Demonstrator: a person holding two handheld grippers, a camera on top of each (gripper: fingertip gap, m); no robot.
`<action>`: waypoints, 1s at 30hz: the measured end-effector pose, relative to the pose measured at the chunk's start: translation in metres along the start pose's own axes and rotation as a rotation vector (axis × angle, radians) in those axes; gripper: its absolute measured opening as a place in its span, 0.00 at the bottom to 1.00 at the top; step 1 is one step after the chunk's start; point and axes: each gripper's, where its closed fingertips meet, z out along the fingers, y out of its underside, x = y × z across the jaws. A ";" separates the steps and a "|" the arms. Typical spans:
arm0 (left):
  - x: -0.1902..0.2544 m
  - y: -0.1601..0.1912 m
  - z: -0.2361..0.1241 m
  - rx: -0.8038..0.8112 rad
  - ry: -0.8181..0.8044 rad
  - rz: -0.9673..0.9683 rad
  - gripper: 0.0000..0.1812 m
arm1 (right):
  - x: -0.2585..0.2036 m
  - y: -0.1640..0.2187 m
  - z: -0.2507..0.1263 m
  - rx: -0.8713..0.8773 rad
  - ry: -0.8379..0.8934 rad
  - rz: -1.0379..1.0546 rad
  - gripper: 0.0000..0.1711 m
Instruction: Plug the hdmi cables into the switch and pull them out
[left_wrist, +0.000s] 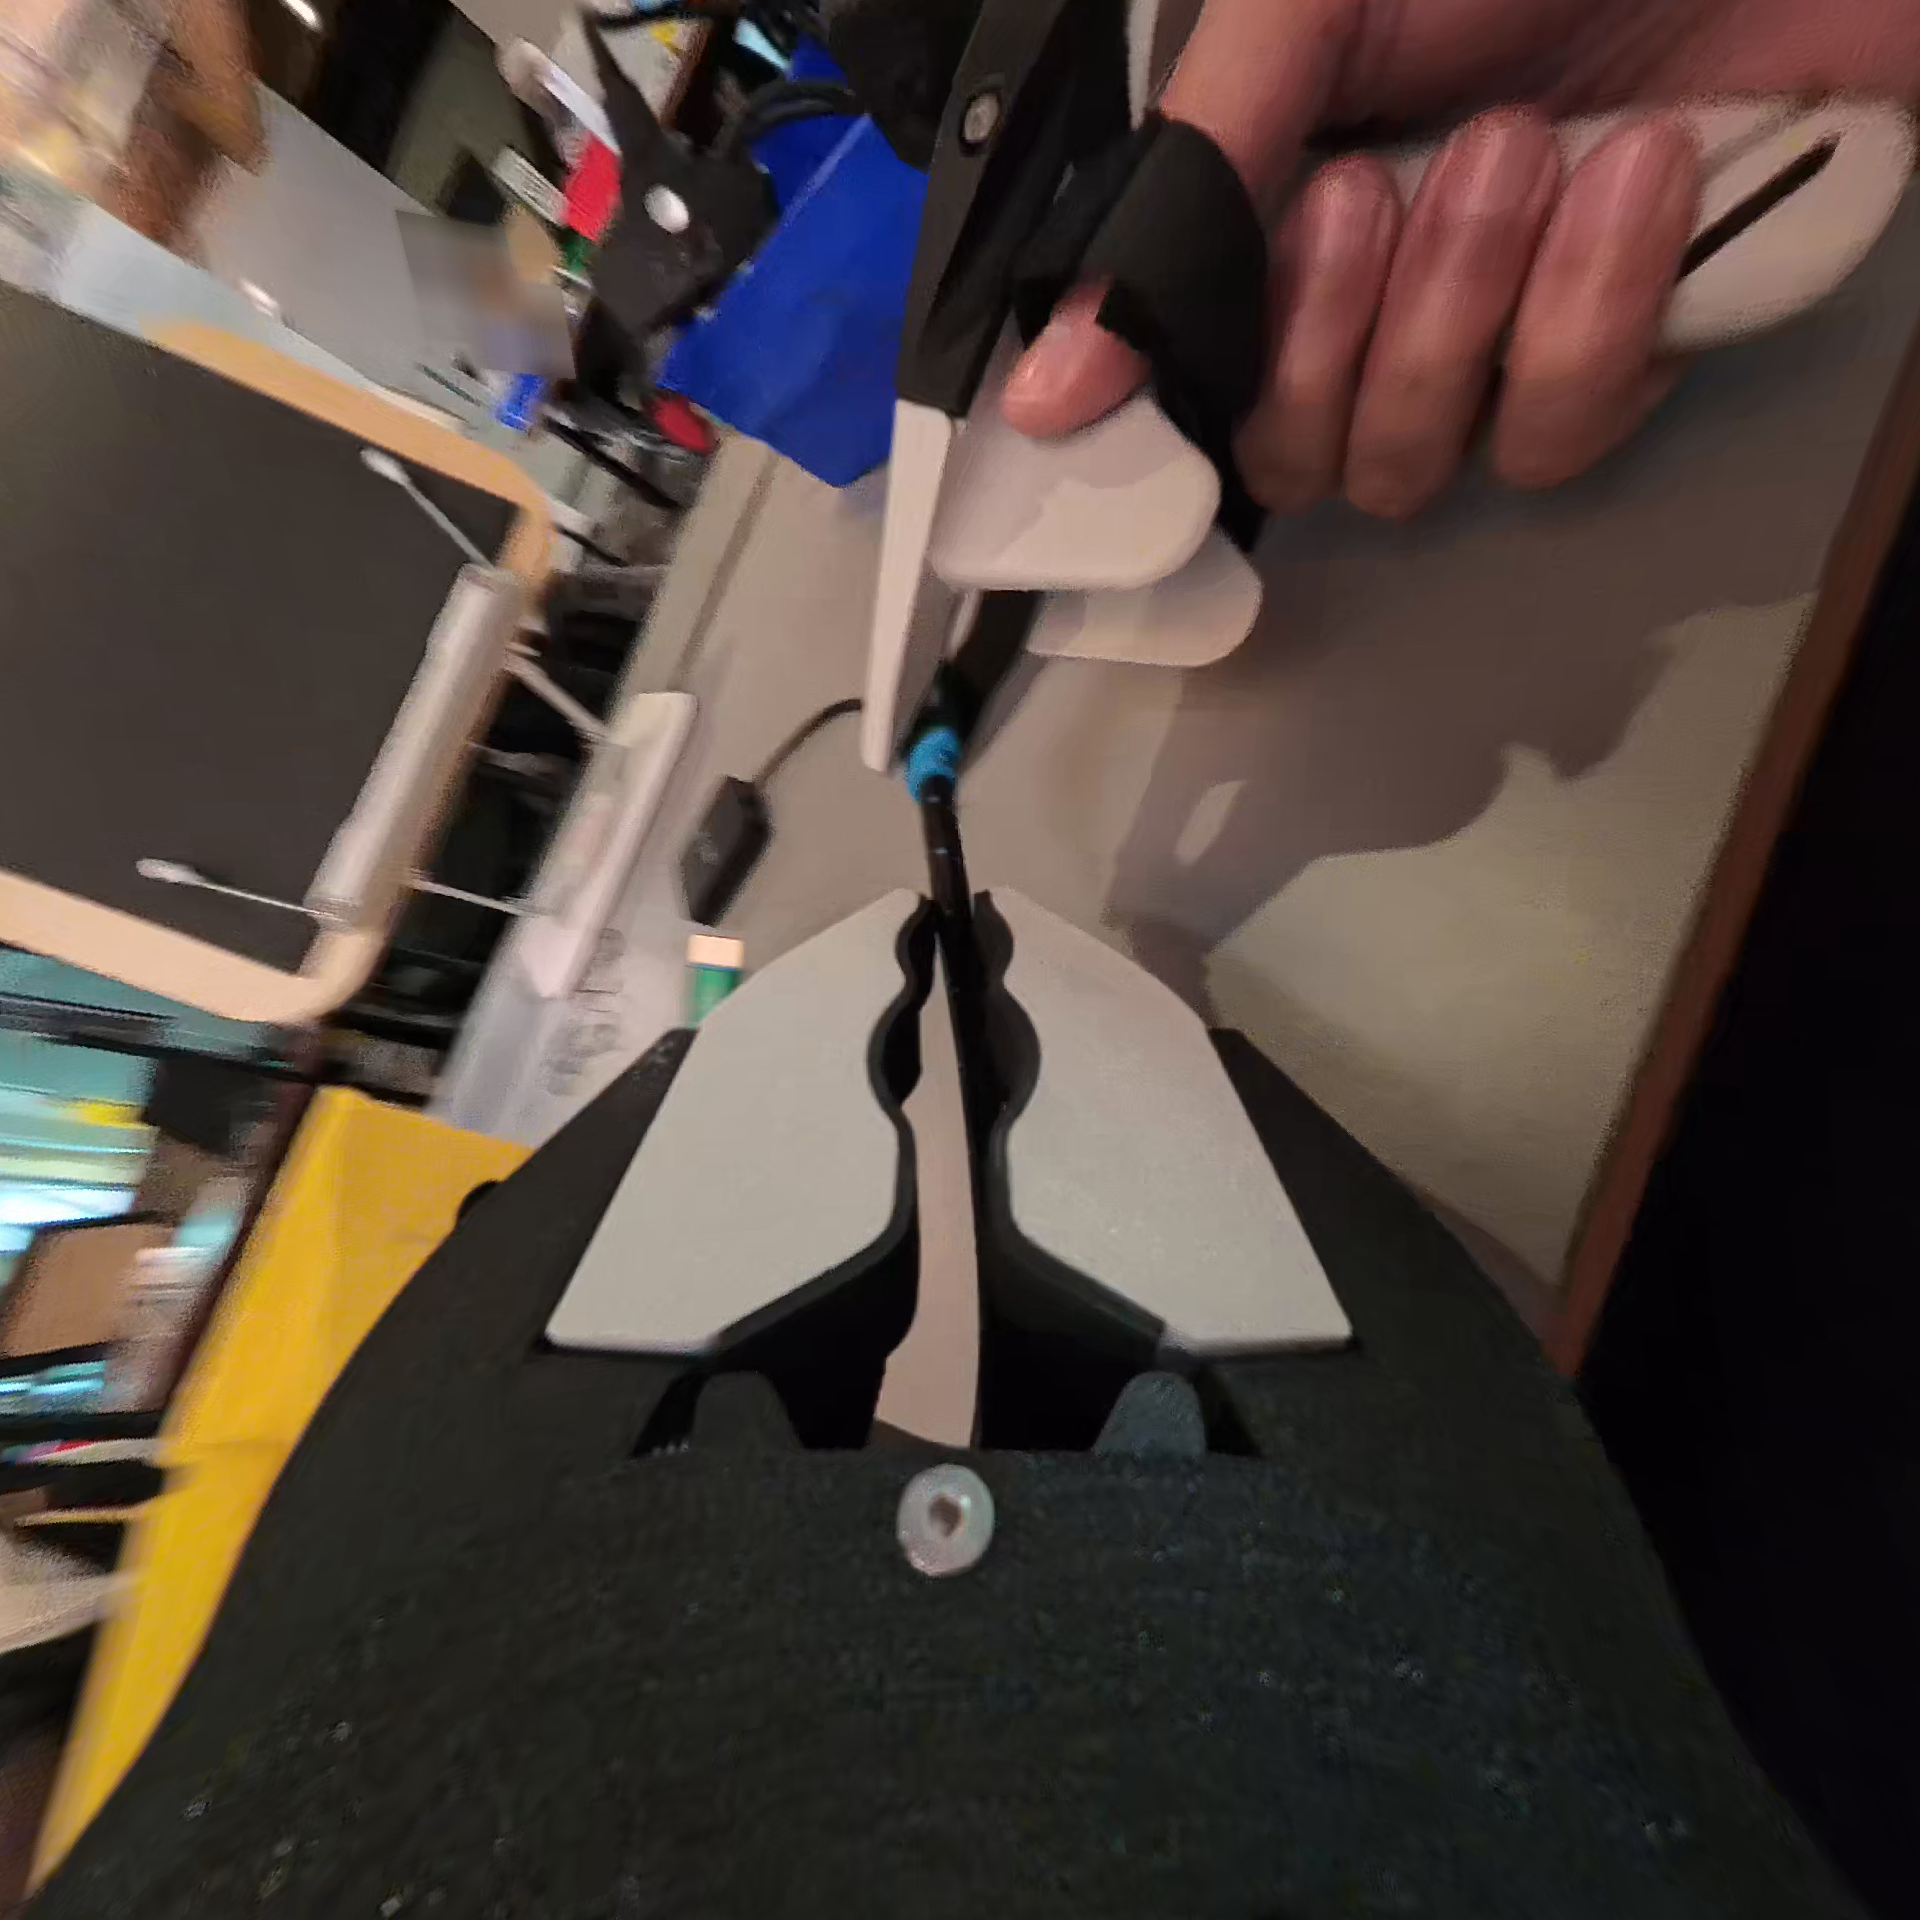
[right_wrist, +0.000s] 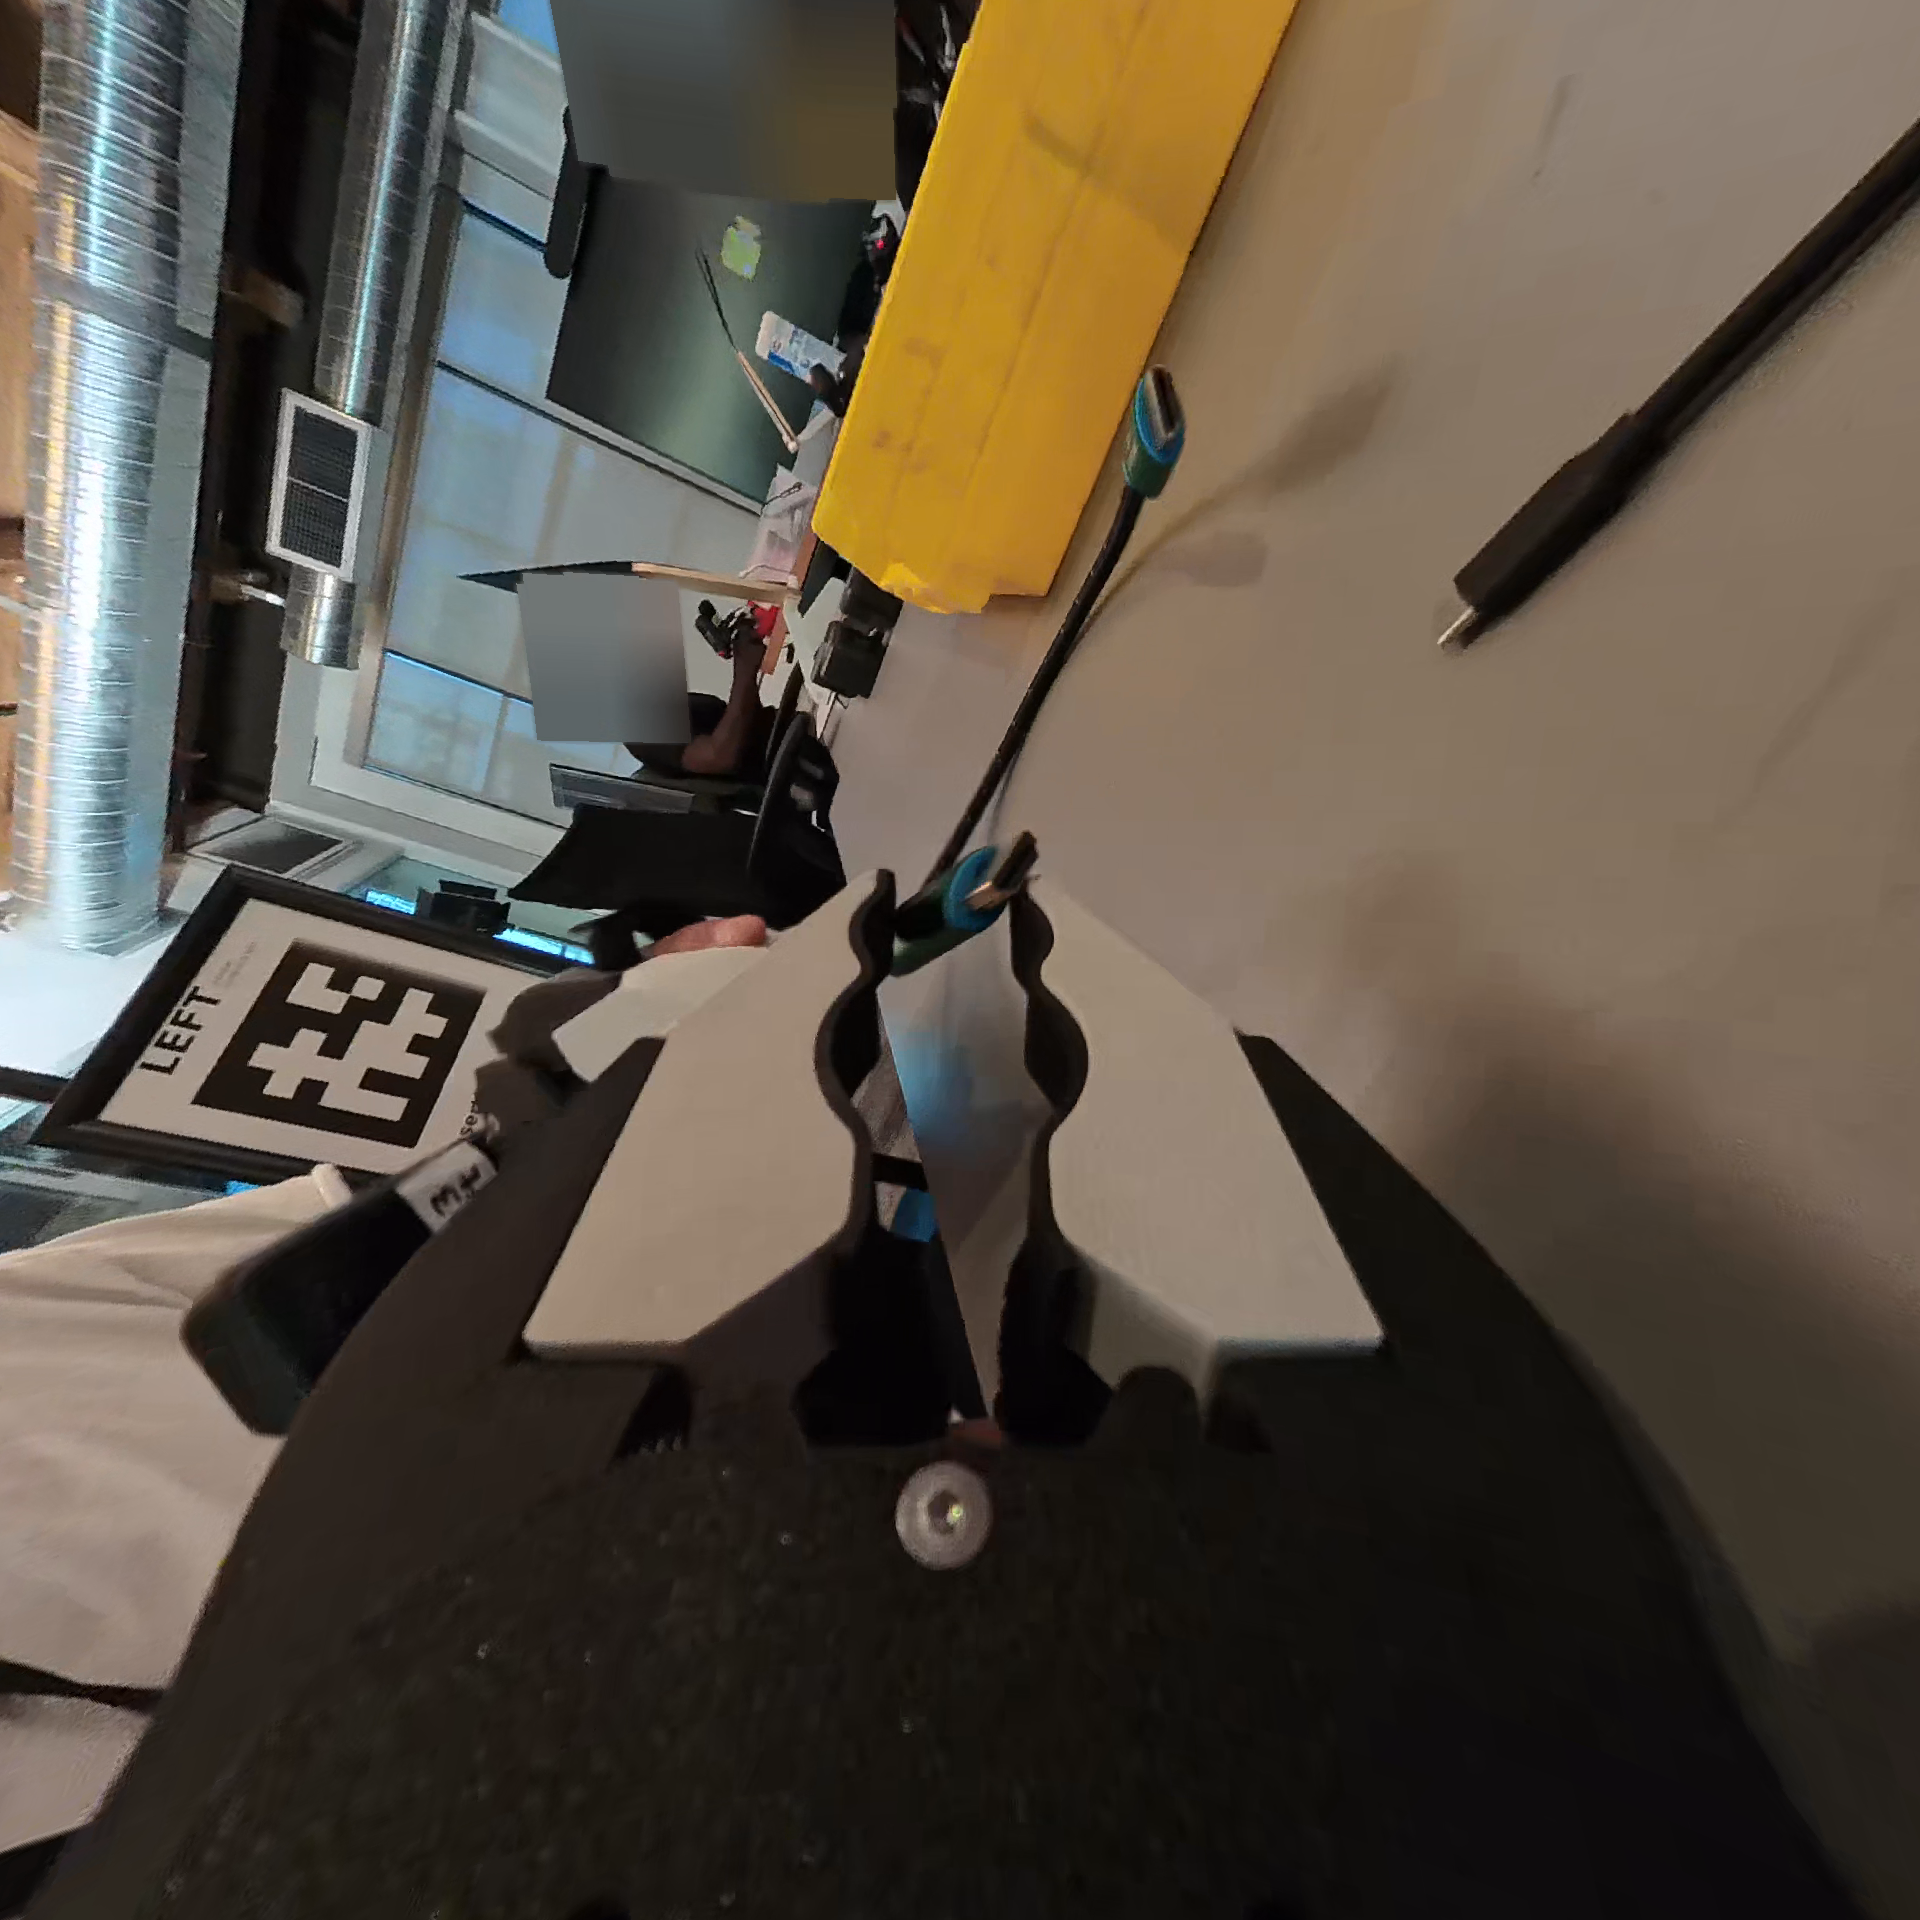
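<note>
- At 9 o'clock of centre in the left wrist view, resting on the surface (left_wrist: 1403, 1039): a small black box, probably the switch (left_wrist: 722, 852), with no plug visibly seated in it.
- Clamped shut at centre: the left tool (left_wrist: 951, 925), pinching the black cable (left_wrist: 940, 842).
- Just beyond at 12 o'clock: the right tool (left_wrist: 914, 727), closed on that cable's blue-collared plug (left_wrist: 932, 756), held clear of the surface.
- Lying free in the right wrist view: a second blue plug (right_wrist: 1153, 426) at 1 o'clock and a black plug (right_wrist: 1538, 540) at 2 o'clock.
- Judged early: nothing inserted yet, so all plugging and pulling out left to do.
- Crowded at 8 o'clock by the yellow box (left_wrist: 312, 1247); bounded at 3 o'clock by the surface's brown edge (left_wrist: 1714, 935); open room between.
</note>
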 end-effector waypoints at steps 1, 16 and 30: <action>0.003 0.000 0.001 0.001 0.057 -0.089 0.04 | -0.001 -0.003 -0.002 0.016 -0.005 -0.018 0.11; -0.023 -0.018 -0.001 0.197 0.207 -0.504 0.23 | -0.031 -0.011 0.007 0.192 -0.249 0.241 0.06; -0.030 -0.018 -0.003 0.176 0.078 -0.467 0.05 | -0.046 -0.014 0.013 0.358 -0.410 0.380 0.06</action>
